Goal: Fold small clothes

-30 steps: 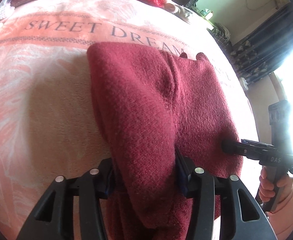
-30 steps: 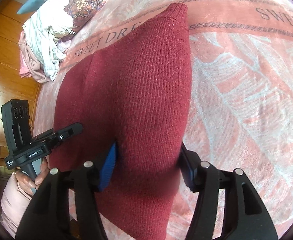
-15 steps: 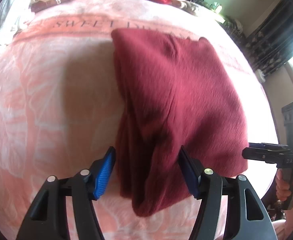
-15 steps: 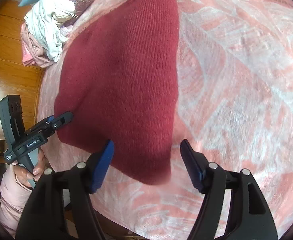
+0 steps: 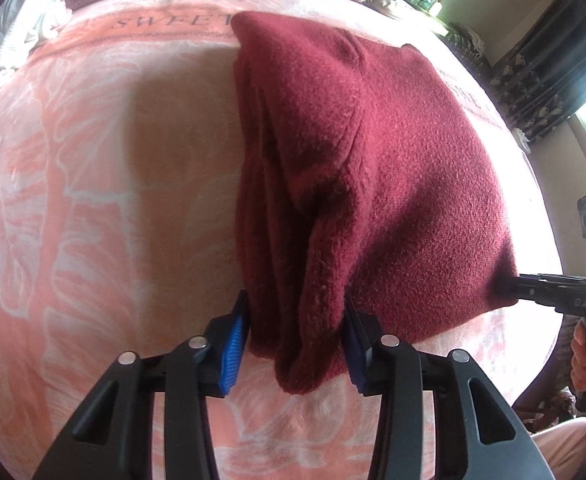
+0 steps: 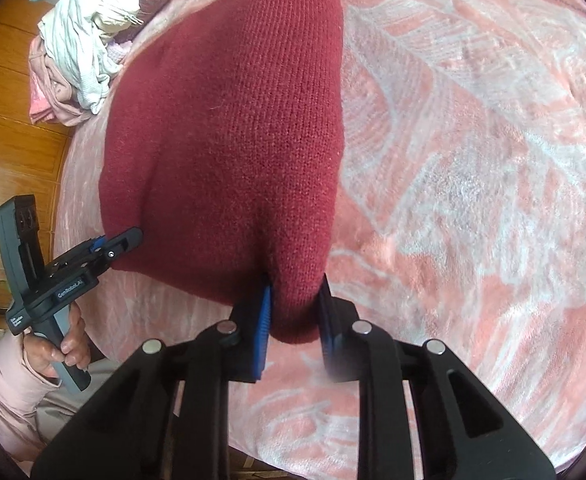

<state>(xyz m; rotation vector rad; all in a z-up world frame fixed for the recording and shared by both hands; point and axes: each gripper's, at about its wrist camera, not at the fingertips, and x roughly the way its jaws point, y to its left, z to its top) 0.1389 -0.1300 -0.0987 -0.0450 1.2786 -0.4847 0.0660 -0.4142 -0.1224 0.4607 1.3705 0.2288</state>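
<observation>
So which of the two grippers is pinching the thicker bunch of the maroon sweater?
The left gripper: several folded layers of the sweater bulge between its fingers. The right gripper nips only one narrow corner.

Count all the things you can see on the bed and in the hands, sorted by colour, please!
Dark red: 1, the sweater
Pink: 1, the blanket
Black: 2, the left gripper and the right gripper, both shut on the sweater
White: 1, the pile of clothes at the bed's edge
Total: 5
</observation>
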